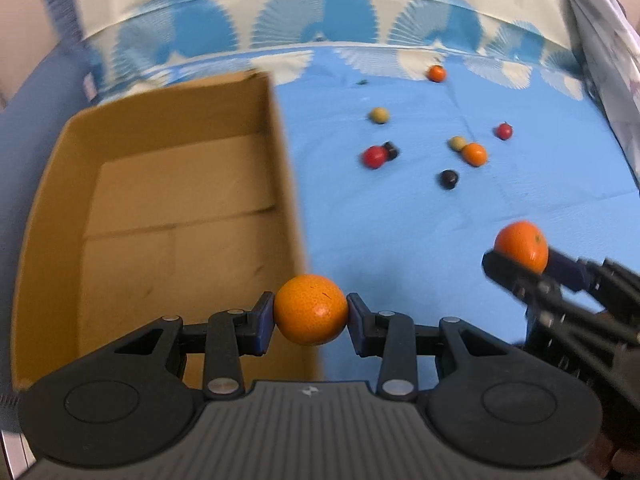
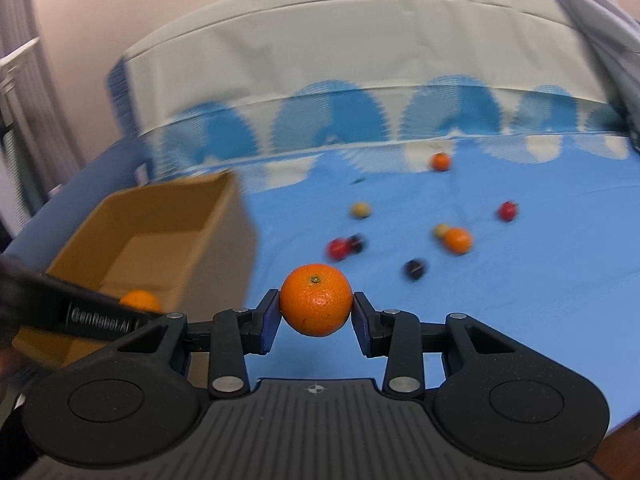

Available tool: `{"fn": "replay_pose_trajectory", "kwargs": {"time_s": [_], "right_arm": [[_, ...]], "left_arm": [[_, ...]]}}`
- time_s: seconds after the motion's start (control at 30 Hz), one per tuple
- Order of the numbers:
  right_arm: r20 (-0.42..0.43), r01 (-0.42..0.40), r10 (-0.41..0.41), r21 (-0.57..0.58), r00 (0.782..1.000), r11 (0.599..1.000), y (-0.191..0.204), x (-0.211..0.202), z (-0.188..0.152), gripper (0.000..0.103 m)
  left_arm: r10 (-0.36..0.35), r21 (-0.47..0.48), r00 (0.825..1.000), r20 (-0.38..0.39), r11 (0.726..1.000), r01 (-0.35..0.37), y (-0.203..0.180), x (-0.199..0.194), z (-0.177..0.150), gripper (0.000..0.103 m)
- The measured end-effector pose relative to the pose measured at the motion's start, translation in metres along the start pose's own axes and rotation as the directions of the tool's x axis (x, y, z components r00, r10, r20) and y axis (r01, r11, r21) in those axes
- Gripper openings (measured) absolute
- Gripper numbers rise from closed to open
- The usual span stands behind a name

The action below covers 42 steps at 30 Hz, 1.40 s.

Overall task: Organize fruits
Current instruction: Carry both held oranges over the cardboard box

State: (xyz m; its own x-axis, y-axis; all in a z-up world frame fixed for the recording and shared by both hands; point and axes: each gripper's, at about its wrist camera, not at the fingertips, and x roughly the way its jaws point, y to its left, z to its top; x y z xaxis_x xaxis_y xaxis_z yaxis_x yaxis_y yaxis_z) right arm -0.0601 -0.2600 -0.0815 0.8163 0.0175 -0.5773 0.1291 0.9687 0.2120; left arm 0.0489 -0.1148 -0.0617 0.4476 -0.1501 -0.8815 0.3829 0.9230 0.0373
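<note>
My left gripper (image 1: pixel 311 312) is shut on an orange mandarin (image 1: pixel 311 310) and holds it above the right wall of an open cardboard box (image 1: pixel 286 184). My right gripper (image 2: pixel 316 308) is shut on a second mandarin (image 2: pixel 316 305) over the blue cloth, to the right of the box (image 2: pixel 236 232). The right gripper with its mandarin (image 1: pixel 522 245) also shows in the left wrist view. The left gripper's mandarin (image 2: pixel 140 301) shows at the box in the right wrist view. Several loose fruits lie farther out: an orange one (image 1: pixel 474 154), a red one (image 1: pixel 375 156), a dark one (image 1: pixel 448 179).
A blue cloth (image 1: pixel 400 232) covers the table, with a white and blue patterned sheet (image 1: pixel 320 12) rising behind. More small fruits lie there: a pale one (image 1: pixel 379 115), a red one (image 1: pixel 504 131), a far orange one (image 1: pixel 436 73). The box floor (image 1: pixel 172 208) shows bare cardboard.
</note>
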Motion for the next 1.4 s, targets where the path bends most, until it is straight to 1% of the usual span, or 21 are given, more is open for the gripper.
{"fn": "replay_pose_trajectory", "kwargs": {"time_s": [0.13,0.3,0.47,0.67,1.0,1.2,1.4], "right_arm": [[-0.028,-0.049,0.047,-0.053,0.998,0.997,0.044,-0.014,-0.011,0.04],[-0.046,-0.088,0.083,-0.109,0.995,0.99,0.085,-0.022,-0.016,0.04],[-0.052,-0.11,0.103,-0.151,0.993,0.982,0.115,-0.021,-0.013,0.04],[-0.06,-0.134,0.125,-0.187,0.99,0.973,0.135,-0.011,-0.006,0.04],[-0.086,-0.152,0.135,-0.233,0.987,0.961,0.156,0.03,0.003,0.04],[-0.117,-0.141,0.115,-0.249,0.986,0.958,0.161,0.065,0.004,0.04],[-0.168,-0.135,0.09,-0.283,0.982,0.95,0.168,0.097,0.0,0.04]], "left_arm": [[0.011,-0.057,1.0,0.003,0.998,-0.01,0.039,-0.024,-0.026,0.042],[0.023,-0.117,0.999,0.023,0.993,-0.021,0.077,-0.045,-0.047,0.042],[0.031,-0.16,0.999,0.037,0.987,-0.024,0.105,-0.053,-0.052,0.042],[0.045,-0.177,0.998,0.05,0.983,-0.036,0.124,-0.053,-0.049,0.042],[0.072,-0.191,0.997,0.033,0.98,-0.064,0.145,-0.028,-0.034,0.042],[0.103,-0.182,0.995,0.017,0.978,-0.098,0.155,-0.001,-0.021,0.042],[0.143,-0.166,0.99,-0.002,0.976,-0.141,0.163,0.028,-0.011,0.042]]}}
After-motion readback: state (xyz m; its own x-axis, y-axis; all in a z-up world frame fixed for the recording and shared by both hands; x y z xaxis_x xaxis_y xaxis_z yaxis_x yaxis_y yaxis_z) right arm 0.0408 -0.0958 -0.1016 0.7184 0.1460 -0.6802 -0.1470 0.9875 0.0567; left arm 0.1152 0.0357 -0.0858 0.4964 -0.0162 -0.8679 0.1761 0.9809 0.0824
